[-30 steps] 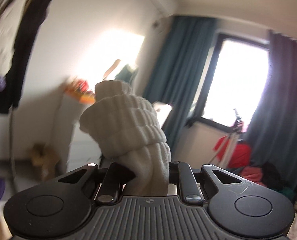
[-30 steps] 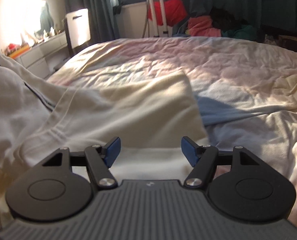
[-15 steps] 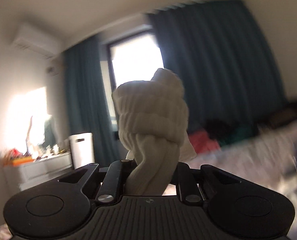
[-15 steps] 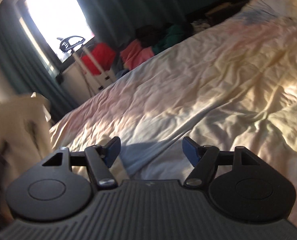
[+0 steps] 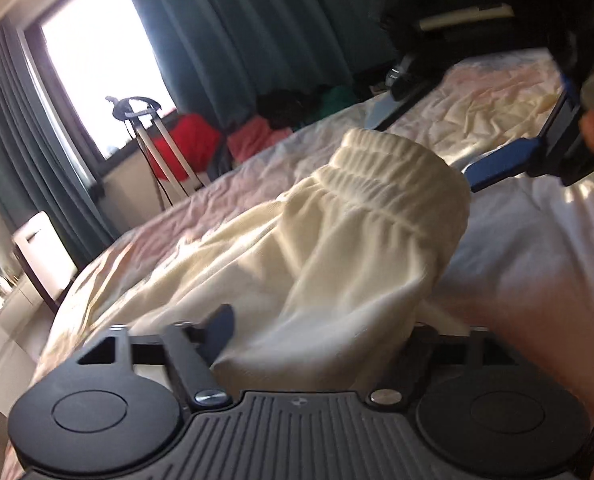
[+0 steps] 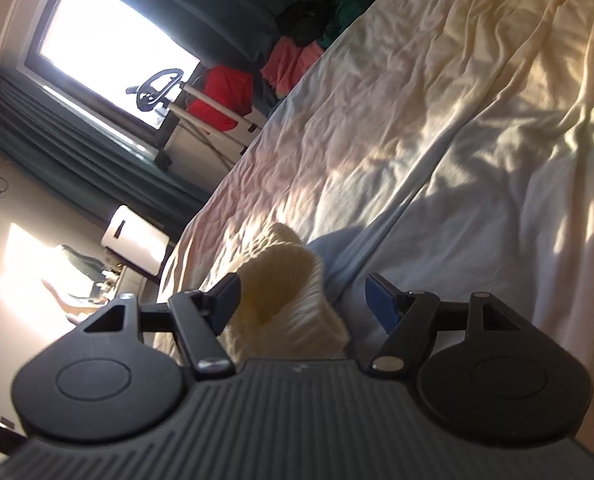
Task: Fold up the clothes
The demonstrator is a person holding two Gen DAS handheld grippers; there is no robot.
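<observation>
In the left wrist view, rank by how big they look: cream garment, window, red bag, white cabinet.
1. cream garment, though it lies nearest the camera, which inflates it.
2. window.
3. red bag and white cabinet look about alike; I won't rank them.

We can't read any text, label or number in either wrist view. Each gripper body carries a tiny round emblem on its ribbed top edge, too small for us to make out.
</observation>
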